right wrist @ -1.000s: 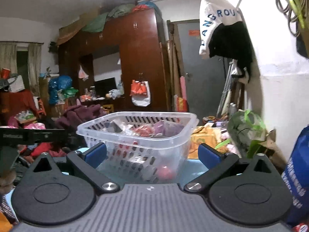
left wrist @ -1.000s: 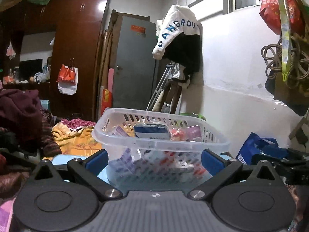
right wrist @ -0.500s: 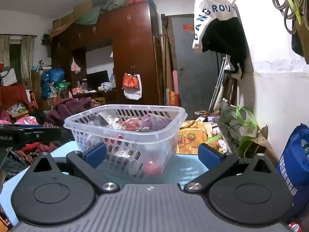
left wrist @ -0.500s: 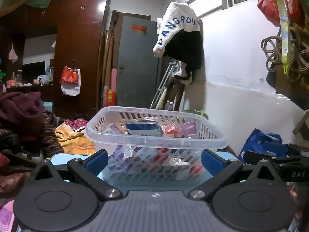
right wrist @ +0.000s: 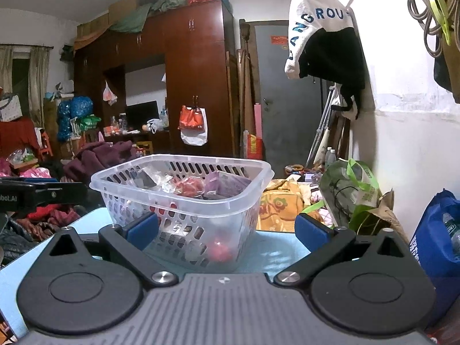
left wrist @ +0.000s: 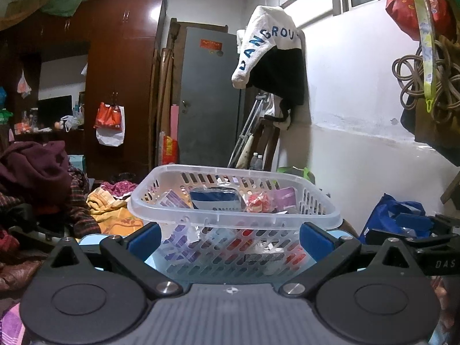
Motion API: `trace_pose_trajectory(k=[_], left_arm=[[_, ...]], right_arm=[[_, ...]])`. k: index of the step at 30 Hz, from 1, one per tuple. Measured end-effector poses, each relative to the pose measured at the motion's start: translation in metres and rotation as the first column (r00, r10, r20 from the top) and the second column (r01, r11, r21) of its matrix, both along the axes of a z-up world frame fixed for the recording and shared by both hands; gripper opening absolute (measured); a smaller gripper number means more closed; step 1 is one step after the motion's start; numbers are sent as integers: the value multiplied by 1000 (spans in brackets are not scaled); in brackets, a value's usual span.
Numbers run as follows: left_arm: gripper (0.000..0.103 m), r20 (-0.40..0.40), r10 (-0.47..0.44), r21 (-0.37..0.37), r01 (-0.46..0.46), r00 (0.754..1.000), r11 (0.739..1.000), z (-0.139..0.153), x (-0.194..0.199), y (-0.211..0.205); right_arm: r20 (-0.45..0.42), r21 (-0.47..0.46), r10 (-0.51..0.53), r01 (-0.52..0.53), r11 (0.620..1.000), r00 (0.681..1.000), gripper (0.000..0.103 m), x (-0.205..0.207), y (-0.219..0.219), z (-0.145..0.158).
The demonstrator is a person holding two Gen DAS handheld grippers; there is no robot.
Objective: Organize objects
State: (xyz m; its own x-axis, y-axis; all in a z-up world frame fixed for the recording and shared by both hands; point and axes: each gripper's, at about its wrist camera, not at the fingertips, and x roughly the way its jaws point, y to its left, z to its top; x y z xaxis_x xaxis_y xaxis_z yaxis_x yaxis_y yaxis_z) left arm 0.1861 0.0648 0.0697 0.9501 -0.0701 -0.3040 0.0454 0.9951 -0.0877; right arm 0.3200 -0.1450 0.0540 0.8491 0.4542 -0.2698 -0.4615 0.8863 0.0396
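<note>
Both the left gripper and right gripper stood wide apart and empty, level before the basket on the blue table. Basket already held packets; sorting looked near done. Next move likely called for finding any loose item.

One clear basket on one light-blue table. Inside it: one dark blue pouch, one red packet, two purple packets, plus more below, too jumbled to count.
</note>
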Motion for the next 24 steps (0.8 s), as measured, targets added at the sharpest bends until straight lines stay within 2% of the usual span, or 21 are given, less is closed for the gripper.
trace_pose_trajectory(k=[10, 16, 24], left_arm=[[103, -11, -1, -7, 1, 1000, 1000, -2, 2, 1], [103, -26, -23, -60, 21, 999, 998, -6, 2, 8], [103, -37, -33, -68, 31, 999, 997, -7, 4, 6]], right_arm=[[-10, -3, 5, -5, 1000, 1000, 103, 1, 0, -1], [-12, 3, 9, -9, 1000, 1000, 103, 0, -2, -1], [-21, 4, 15, -15, 1000, 1000, 103, 1, -3, -3]])
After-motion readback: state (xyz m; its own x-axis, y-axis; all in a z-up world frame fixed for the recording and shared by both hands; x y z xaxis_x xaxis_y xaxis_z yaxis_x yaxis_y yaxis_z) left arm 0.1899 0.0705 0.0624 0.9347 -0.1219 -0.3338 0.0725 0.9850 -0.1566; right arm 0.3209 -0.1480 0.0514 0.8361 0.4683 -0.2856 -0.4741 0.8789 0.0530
